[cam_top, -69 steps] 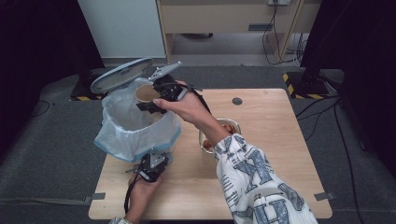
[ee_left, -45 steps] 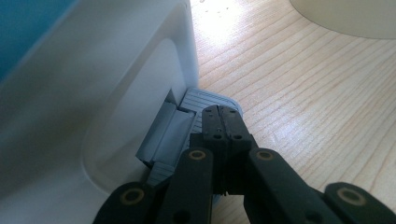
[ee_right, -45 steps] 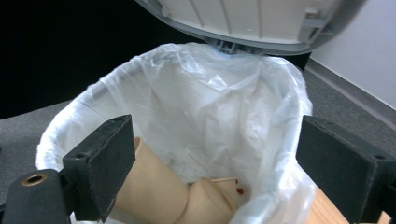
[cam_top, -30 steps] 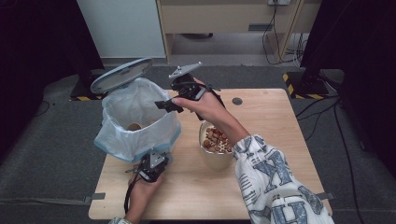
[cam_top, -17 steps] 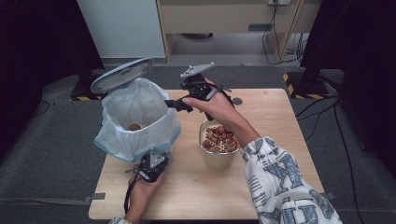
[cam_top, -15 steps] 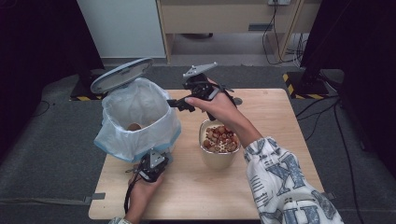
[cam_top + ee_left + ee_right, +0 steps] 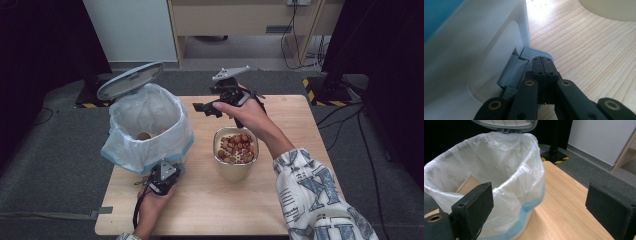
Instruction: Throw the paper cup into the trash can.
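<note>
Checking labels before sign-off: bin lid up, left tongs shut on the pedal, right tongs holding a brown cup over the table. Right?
Not quite. The right tongs are open and empty in the right gripper view; a brown thing lies inside the lined bin. The rest stands: the lid is up and the left tongs are shut on the pedal.

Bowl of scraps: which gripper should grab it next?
Right. The right gripper hangs open and empty just above the bowl. The left gripper is shut, pressing the bin's pedal, probably holding the lid up.
</note>
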A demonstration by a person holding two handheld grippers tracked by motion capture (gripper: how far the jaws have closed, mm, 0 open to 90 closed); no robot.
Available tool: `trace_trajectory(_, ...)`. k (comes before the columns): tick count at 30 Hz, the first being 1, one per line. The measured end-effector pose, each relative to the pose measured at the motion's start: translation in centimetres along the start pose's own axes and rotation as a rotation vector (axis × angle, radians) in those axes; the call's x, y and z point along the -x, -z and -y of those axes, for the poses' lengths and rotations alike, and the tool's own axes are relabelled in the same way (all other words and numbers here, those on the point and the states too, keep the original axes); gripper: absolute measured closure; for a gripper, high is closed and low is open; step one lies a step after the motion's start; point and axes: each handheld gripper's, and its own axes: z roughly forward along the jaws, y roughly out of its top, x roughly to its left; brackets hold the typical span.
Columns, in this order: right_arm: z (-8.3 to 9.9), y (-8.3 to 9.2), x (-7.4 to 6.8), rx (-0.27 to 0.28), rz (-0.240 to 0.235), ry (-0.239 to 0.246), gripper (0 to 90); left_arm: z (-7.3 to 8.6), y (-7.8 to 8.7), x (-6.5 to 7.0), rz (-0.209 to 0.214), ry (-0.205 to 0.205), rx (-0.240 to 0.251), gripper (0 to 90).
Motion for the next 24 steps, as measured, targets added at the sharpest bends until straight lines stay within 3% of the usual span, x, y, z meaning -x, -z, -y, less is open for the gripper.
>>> trace_trajectory(17,2.1,3.2,2.7,0.015,0.052,-0.049,7.9,0.0,0.0,0.0,0.001,-0.002,0.0,89.2)
trace_trajectory(24,3.1,6.1,4.1,0.029,0.095,-0.066,7.8,0.0,0.0,0.0,0.0,0.002,0.001,89.2)
